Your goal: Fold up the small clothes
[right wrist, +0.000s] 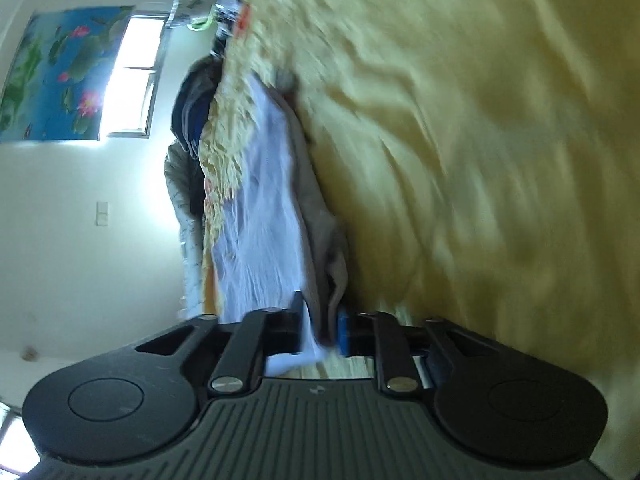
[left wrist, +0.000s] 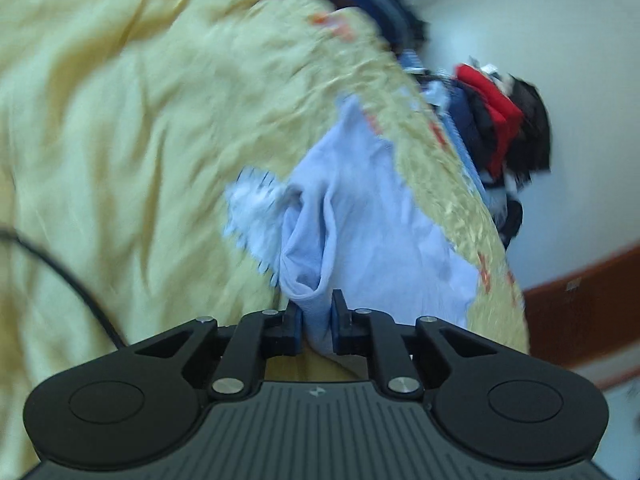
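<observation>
Left tongs and right tongs each pinch an edge of a pale blue garment, stretched over a rumpled yellow bedspread; piled clothes sit at the bed's edge.

A rumpled yellow bedspread fills the frame; at upper left of the right wrist view, a lotus painting hangs beside a bright window.

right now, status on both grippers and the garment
Left gripper shut on light blue garment. Right gripper shut on same garment. Garment stretched over yellow bedspread. Clothes pile at bed edge, clear.
</observation>
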Available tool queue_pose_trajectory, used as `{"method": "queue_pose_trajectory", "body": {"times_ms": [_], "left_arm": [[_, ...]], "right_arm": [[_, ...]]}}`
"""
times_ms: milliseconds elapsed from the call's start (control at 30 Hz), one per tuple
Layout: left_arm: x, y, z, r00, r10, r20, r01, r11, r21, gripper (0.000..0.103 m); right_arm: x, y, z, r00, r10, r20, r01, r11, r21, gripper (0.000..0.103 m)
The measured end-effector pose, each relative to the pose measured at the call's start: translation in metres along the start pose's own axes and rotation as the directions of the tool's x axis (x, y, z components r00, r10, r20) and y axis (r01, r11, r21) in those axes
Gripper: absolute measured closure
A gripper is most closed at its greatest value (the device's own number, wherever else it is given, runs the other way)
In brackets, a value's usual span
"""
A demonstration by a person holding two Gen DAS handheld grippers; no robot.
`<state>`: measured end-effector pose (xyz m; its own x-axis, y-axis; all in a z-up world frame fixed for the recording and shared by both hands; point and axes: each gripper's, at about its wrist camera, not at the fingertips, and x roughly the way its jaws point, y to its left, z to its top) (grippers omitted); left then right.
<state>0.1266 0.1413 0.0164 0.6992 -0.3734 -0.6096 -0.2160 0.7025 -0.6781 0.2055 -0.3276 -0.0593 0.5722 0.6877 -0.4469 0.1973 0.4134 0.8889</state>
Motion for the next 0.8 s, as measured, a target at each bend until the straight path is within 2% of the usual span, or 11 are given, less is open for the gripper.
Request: {"method": "queue_pose_trajectory", "body": {"times_ms": [67,133,233,300,333,400,433,533,600,700,800], "left_arm": [[-0.021,-0.018,0.001,0.995,0.030,0.098,-0.047,0.983,0.175,0.088],[-0.032,-0.042,0.006,0.980,0.027,0.198,-0.093,0.939,0.331,0.086],[-0.011,-0.090,0.022,1.000,-0.005,0.011,-0.002,0.847,0.532,0.077],[0.000,-0.122,0.023,0.997,-0.065,0.038,0.027,0.780,0.625,0.076],[0.006,-0.134,0.022,0.990,-0.115,0.087,0.026,0.737,0.675,0.069],[0.037,-0.150,0.030,0.980,-0.150,0.134,0.000,0.666,0.746,0.036],[0.061,-0.153,0.038,0.983,-0.117,0.138,-0.026,0.666,0.746,0.024],[0.132,-0.139,0.065,0.994,0.062,0.092,-0.109,0.716,0.689,0.027],[0.160,-0.124,0.069,0.989,0.140,0.038,-0.127,0.711,0.691,0.027],[0.164,-0.111,0.065,0.992,0.116,0.042,-0.111,0.680,0.725,0.027],[0.163,-0.100,0.073,0.996,0.081,0.037,-0.083,0.717,0.692,0.027]], "right_arm": [[-0.022,0.023,0.010,0.992,-0.016,0.128,0.034,0.989,-0.145,0.050],[-0.031,0.046,0.027,0.978,-0.017,0.207,0.070,0.966,-0.248,0.048],[-0.010,0.081,0.057,0.981,0.027,0.191,0.040,0.940,-0.338,0.048],[0.014,0.098,0.070,0.987,0.033,0.155,0.029,0.924,-0.382,0.047],[0.028,0.103,0.074,0.990,0.041,0.135,0.018,0.915,-0.403,0.045],[0.063,0.108,0.089,0.997,0.015,0.081,0.019,0.917,-0.399,0.042],[0.079,0.106,0.099,0.998,-0.006,0.060,0.027,0.928,-0.371,0.042],[0.116,0.102,0.111,0.997,-0.072,0.010,0.071,0.942,-0.329,0.042],[0.129,0.099,0.110,0.987,-0.154,0.038,0.158,0.926,-0.343,0.041],[0.133,0.094,0.111,0.980,-0.192,0.057,0.199,0.904,-0.379,0.044],[0.129,0.079,0.117,0.989,-0.139,0.040,0.145,0.928,-0.343,0.046]]}}
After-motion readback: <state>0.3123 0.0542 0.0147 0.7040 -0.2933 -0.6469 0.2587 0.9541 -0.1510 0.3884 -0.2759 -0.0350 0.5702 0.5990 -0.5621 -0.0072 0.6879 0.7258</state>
